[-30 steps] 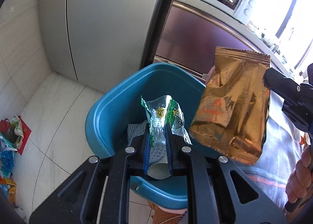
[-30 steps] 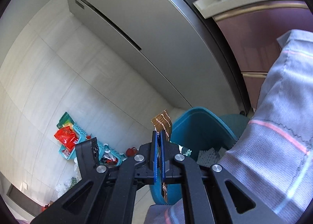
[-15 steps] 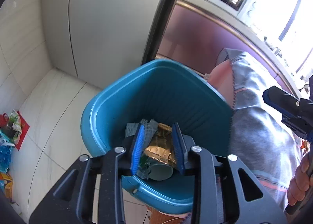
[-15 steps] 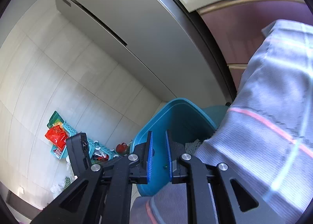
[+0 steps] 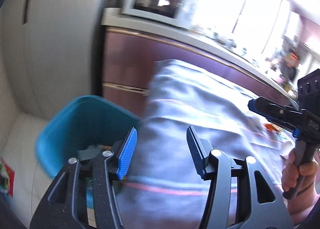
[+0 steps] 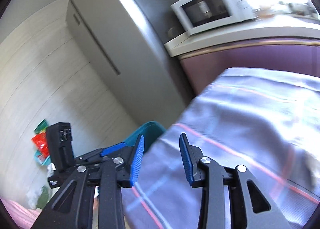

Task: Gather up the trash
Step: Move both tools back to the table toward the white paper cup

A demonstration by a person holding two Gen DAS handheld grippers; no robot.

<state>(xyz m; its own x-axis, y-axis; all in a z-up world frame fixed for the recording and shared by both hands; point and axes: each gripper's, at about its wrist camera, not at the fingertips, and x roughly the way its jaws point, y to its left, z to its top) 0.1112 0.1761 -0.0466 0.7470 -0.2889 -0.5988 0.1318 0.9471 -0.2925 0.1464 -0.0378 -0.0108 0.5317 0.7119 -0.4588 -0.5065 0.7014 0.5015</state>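
1. Only the left wrist view looks into the teal trash bin (image 5: 80, 121), where wrappers lie blurred, and shows a hand (image 5: 298, 171) gripping the right gripper's handle.
2. Only the right wrist view shows snack packets (image 6: 41, 145) on the tiled floor.
3. The left gripper (image 5: 162, 149) and right gripper (image 6: 161, 155) have just been opening; both stand parted, empty, over the checked tablecloth (image 6: 250, 129) beside the bin.
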